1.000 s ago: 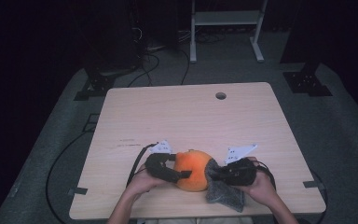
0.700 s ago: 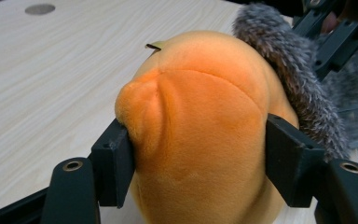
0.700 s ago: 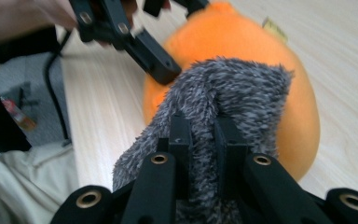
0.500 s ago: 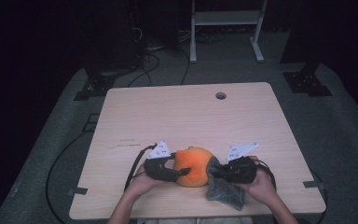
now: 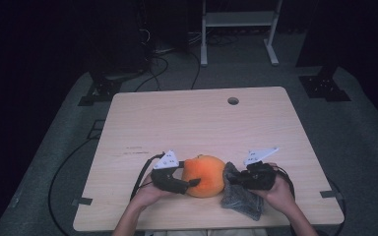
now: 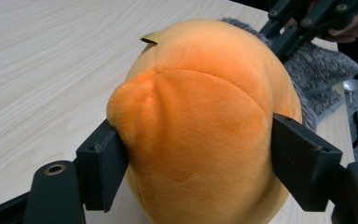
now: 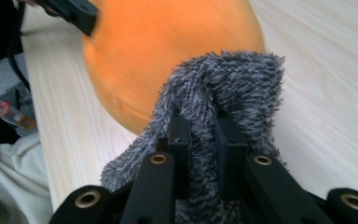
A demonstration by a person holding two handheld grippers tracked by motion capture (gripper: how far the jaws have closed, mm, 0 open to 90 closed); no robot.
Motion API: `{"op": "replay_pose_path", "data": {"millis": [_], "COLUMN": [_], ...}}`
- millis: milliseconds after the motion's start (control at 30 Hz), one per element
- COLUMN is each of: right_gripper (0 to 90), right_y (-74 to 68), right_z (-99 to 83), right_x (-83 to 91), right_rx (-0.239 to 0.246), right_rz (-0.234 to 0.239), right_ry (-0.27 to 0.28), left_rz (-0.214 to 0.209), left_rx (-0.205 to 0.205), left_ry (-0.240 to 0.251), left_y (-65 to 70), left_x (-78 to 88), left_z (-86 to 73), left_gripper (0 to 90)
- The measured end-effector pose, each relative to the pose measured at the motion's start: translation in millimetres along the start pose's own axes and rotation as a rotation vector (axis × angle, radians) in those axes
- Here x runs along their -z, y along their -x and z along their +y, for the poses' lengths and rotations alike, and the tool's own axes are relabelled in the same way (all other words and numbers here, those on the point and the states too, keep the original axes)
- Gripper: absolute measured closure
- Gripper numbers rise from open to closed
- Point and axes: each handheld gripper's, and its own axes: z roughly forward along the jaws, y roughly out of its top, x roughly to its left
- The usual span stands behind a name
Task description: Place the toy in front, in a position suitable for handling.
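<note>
Here, near the desk's [image 5: 128,123] front edge, our left gripper [image 5: 189,184] clamps the orange plush ball [image 5: 204,174] while our right gripper [image 5: 232,178] pinches the grey cloth [image 5: 241,201]; we should wipe gently, keeping the ball steady.

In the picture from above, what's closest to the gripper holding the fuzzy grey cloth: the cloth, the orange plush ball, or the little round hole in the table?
From the right gripper:
1. Fuzzy grey cloth, pinched in its jaws.
2. Round orange plush ball, just beside it, toward the other gripper.
3. Small round hole, far up near the wooden table's back edge.
</note>
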Motion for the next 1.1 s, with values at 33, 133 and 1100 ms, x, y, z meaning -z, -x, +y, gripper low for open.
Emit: {"op": "replay_pose_path", "data": {"millis": [33, 133, 1100], "right_gripper": [78.5, 78.4, 77.5], "right_y": [0.6, -4.4, -7.4], "right_z": [-0.3, 7.2, 10.0], "right_x": [2.4, 11.2, 18.2], "right_rx": [-0.005, -0.006, -0.002], "right_rz": [0.005, 0.034, 0.032], "right_ry": [0.011, 0.103, 0.166], "left_rz": [0.000, -0.008, -0.004], "left_rx": [-0.003, -0.021, -0.088], "left_ry": [0.001, 0.012, 0.016], "left_y": [0.3, 2.3, 14.2], "left_x": [0.1, -1.2, -5.3], "left_z": [-0.2, -1.1, 1.6], "left_gripper": [24.5, 23.6, 18.4]}}
